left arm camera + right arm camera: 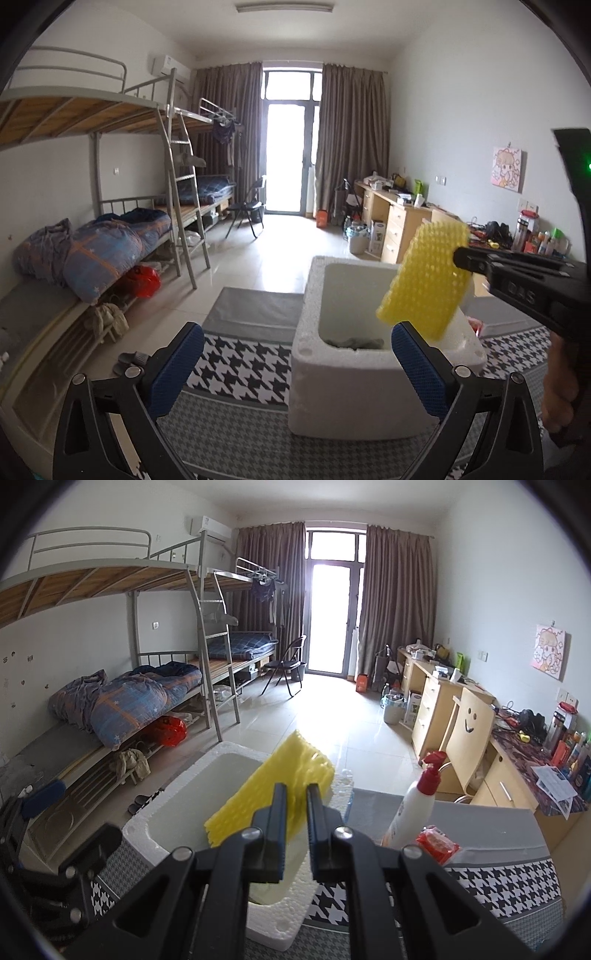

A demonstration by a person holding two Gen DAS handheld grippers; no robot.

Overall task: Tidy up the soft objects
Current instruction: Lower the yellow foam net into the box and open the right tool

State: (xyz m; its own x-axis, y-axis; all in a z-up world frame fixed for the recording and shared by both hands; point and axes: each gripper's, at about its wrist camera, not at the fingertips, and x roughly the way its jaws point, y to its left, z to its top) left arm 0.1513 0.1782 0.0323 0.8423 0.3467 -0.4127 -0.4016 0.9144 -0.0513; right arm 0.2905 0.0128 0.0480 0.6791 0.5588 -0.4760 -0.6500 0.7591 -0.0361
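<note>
Left gripper jaws spread wide, nothing between the blue pads; only the near-left corner of the white foam box and the houndstooth cloth show in the gap. Bunk bed with a blue quilt sits far off to its left. The box stands just ahead of this gripper, slightly right, open top, some grey soft item lying at the bottom.

Up and right of the left gripper, the yellow sponge hangs tilted over the box's right rim, pinched at its right edge by the right gripper. From the right wrist view those black jaws are clamped tight on the sponge's near end; the sponge sticks out ahead and to the left, above the box interior.

Right of the right gripper: white pump bottle with red top standing upright, red packet just beside it on the cloth, wooden chair and desk further back.
</note>
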